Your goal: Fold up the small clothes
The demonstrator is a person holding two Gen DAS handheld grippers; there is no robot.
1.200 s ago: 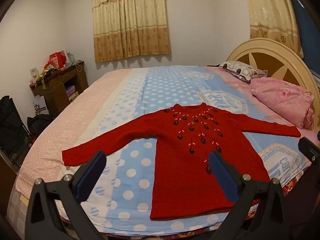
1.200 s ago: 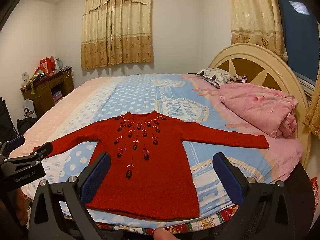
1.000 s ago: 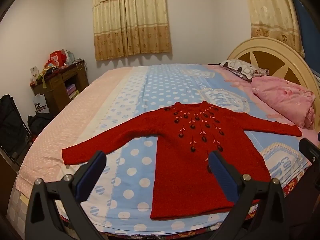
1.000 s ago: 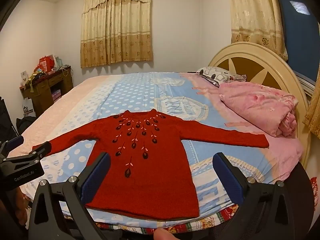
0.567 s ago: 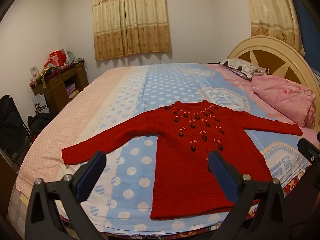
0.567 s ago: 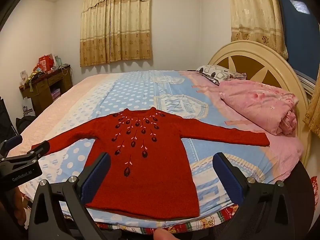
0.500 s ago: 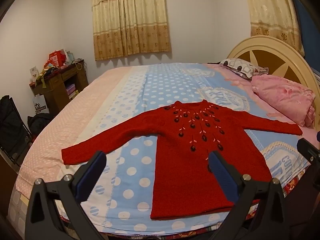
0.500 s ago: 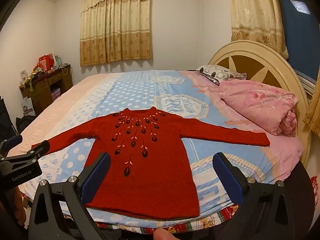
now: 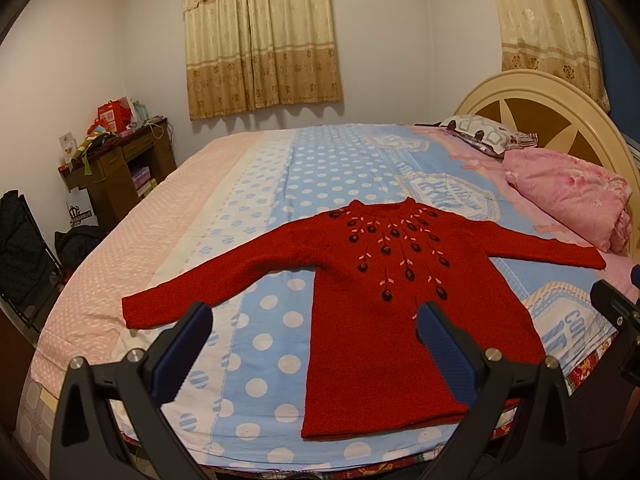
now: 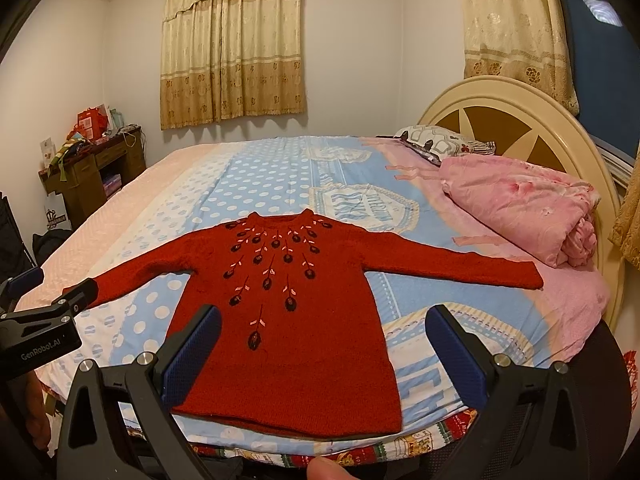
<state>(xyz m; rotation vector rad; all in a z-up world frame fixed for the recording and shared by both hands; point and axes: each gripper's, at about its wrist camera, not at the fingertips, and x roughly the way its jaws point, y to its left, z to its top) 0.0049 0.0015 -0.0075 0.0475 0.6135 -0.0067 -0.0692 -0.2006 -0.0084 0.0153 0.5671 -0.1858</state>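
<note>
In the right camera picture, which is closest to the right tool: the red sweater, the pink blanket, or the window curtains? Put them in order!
From the right tool:
1. Red sweater, spread flat on the bed just ahead, nearest.
2. Pink blanket, bundled to the right by the headboard.
3. Window curtains, on the far wall beyond the bed, farthest.

My left gripper (image 9: pixel 312 330) and my right gripper (image 10: pixel 324 332) are matt black plastic with shiny metal bolts, and my fingers (image 9: pixel 182 352) wear dark blue pads with a fine ribbed, rubbery look. The sweater (image 9: pixel 384 292) spread near the bed's front edge is coarse, fuzzy red knit with darker stitched flowers, lying on a smooth matt cotton-like sheet (image 9: pixel 320 168) printed with dots. At the bed's right end the headboard (image 10: pixel 516 120) is glossy cream-painted wood with brown panels, the quilt (image 10: pixel 528 208) beside it is soft crumpled pink cloth, and the curtains (image 10: pixel 232 44) are patterned beige fabric with a slight sheen.
</note>
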